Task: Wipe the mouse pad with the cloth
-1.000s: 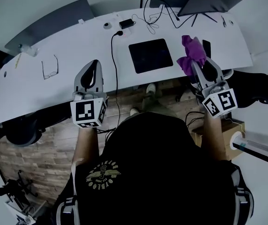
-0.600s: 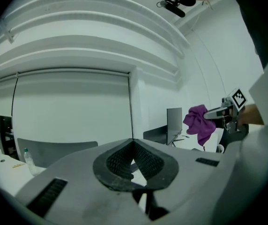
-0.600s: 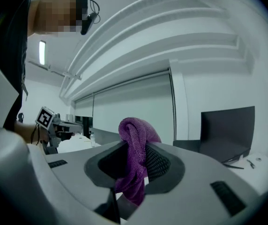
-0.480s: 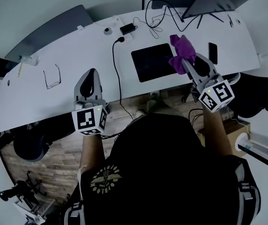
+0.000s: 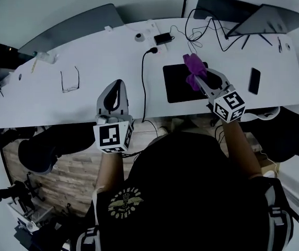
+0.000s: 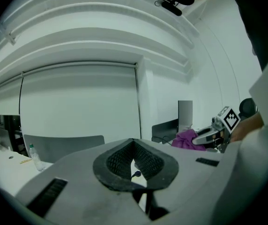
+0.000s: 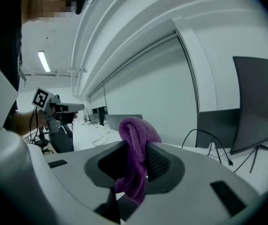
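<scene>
Over black mouse pad [image 5: 176, 85], right gripper [image 7: 135, 162] pinches knitted purple cloth [image 7: 133, 130].

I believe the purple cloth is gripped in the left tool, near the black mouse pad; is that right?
Not quite. The purple cloth is gripped in the right tool, not the left, near the black mouse pad. The right gripper view shows the cloth pinched between that tool's jaws.
</scene>
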